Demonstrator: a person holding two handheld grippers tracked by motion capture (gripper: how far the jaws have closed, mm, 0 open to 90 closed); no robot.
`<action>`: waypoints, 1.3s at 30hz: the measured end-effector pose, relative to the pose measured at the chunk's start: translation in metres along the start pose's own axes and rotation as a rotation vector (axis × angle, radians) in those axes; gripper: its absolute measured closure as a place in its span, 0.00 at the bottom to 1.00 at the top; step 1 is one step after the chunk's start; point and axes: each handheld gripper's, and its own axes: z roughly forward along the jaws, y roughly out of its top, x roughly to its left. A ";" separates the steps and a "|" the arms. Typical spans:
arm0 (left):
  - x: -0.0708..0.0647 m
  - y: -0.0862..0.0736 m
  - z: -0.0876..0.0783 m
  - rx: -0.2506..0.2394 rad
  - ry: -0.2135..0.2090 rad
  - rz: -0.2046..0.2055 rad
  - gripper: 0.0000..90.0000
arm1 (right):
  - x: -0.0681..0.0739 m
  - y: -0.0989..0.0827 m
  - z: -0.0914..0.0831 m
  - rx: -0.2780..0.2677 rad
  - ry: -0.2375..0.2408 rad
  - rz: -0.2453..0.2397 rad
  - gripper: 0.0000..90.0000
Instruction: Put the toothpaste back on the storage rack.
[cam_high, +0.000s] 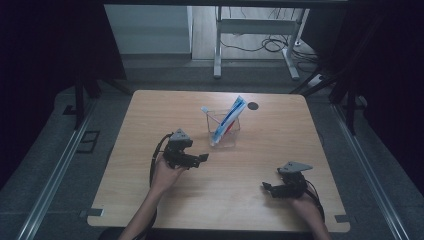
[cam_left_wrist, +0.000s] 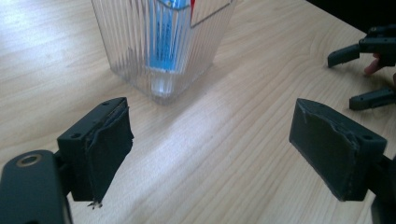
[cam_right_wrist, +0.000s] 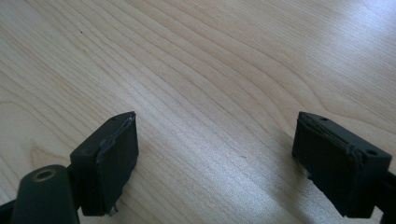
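Jaws of left gripper (cam_left_wrist: 210, 149) spread wide, empty, ribbed cup (cam_left_wrist: 159, 51) just ahead, apparently untouched

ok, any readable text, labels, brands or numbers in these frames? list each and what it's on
None readable.
Toothpaste tube in the clear ribbed cup: blue, white and red print, too small and blurred to read in the high view.
Same tube seen through the cup wall in the left gripper view: colour bands, no letters legible.
Dark round mark on the table: no text visible.
Left hand-held gripper and right hand-held gripper: no markings visible.
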 end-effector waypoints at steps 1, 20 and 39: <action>-0.001 -0.002 -0.002 0.001 0.006 0.002 0.15 | 0.000 0.000 0.000 0.000 -0.001 0.000 0.16; -0.006 -0.039 -0.012 0.047 0.072 0.012 0.10 | 0.000 0.000 0.000 0.000 -0.001 0.002 0.16; -0.013 -0.075 -0.016 0.120 0.129 0.032 0.03 | 0.000 0.000 0.000 -0.002 -0.002 0.000 0.16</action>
